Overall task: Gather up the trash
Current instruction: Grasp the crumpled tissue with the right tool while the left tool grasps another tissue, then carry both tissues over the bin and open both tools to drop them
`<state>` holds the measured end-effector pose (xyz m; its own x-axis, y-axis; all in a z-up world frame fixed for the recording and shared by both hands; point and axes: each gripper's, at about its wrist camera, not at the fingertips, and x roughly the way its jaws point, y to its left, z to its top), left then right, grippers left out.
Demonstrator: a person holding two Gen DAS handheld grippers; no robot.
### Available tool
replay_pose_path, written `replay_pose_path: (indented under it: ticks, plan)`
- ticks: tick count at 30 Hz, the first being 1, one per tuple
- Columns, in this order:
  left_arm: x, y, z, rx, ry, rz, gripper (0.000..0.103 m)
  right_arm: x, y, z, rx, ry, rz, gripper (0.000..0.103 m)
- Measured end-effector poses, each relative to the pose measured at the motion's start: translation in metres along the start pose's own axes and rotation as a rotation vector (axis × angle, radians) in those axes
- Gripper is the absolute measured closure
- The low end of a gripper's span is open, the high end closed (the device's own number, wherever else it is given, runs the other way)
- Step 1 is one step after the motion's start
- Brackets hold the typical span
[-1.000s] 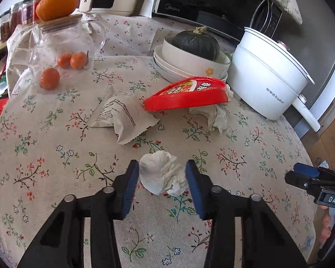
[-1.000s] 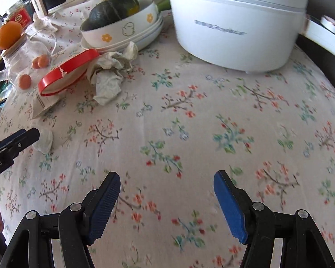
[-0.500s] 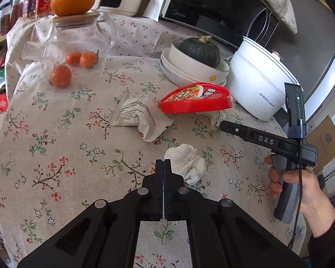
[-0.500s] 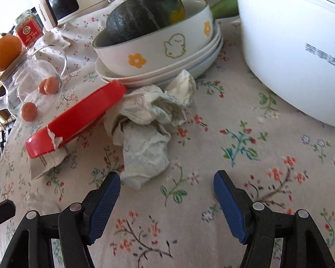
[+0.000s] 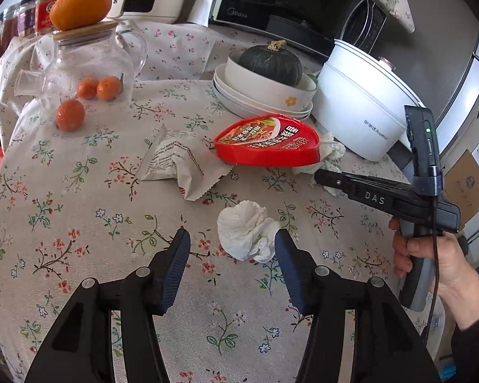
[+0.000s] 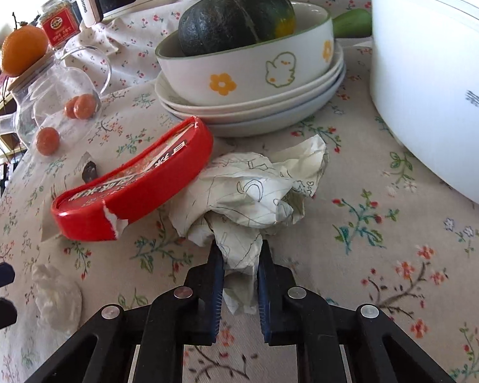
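A: Where does the trash lie at this moment?

B: All on the flowered counter (image 5: 64, 210). The right gripper (image 6: 239, 266) has its fingers pinching the near tail of the crumpled paper (image 6: 258, 188), which lies partly tucked under the red lid (image 6: 134, 185). The white tissue (image 5: 246, 234) sits between the spread fingers of the left gripper (image 5: 231, 245), touching or almost touching the right one. An empty wrapper (image 5: 178, 162) lies just beyond it, beside the lid.

A: What might go wrong with the paper?

B: I judge the hold shallow: only a thin fold is caught. If it is pulled quickly, the fold may slip out or tear. Since the lid leans on the paper, lifting could also drag or tip the lid toward the stacked bowls (image 6: 249, 95).

A: And the tissue?

B: It sits off-centre, nearer one finger. Closing now might push it sideways instead of catching it, or nip the cloth under it, which would tug at everything standing on the cloth.

A: Any danger between the two tools?

B: They work near each other, so a wide swing could make them collide.
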<state>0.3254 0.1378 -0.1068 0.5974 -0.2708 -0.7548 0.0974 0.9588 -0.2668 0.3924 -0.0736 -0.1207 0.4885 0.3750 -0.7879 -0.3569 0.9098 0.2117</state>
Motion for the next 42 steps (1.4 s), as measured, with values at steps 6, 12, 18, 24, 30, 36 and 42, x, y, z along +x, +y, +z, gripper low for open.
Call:
replay_pose_path:
  ticks: [6,12,18,24,30,36,42]
  plan:
    - [0.027,-0.01,-0.001,0.017,0.026,0.062,0.063,-0.033,-0.013,-0.022,-0.015,0.025,-0.04,0.087]
    - [0.015,-0.021,-0.003,0.027,0.015,0.09,0.082,-0.08,-0.02,-0.046,-0.03,0.03,-0.073,0.087]
    - [-0.039,-0.058,-0.014,0.056,-0.016,0.056,0.082,-0.133,-0.02,-0.074,-0.014,0.01,-0.085,0.087]
    - [-0.094,-0.103,-0.04,0.129,-0.035,0.028,0.082,-0.187,-0.021,-0.109,0.012,-0.009,-0.108,0.087]
    - [-0.138,-0.139,-0.075,0.191,-0.039,0.008,0.082,-0.234,-0.019,-0.146,0.022,-0.025,-0.132,0.087]
    - [-0.168,-0.166,-0.11,0.226,-0.046,-0.031,0.082,-0.267,-0.017,-0.184,0.035,-0.028,-0.158,0.087]
    - [-0.176,-0.186,-0.137,0.242,-0.033,-0.092,0.082,-0.29,-0.028,-0.217,0.096,-0.001,-0.18,0.087]
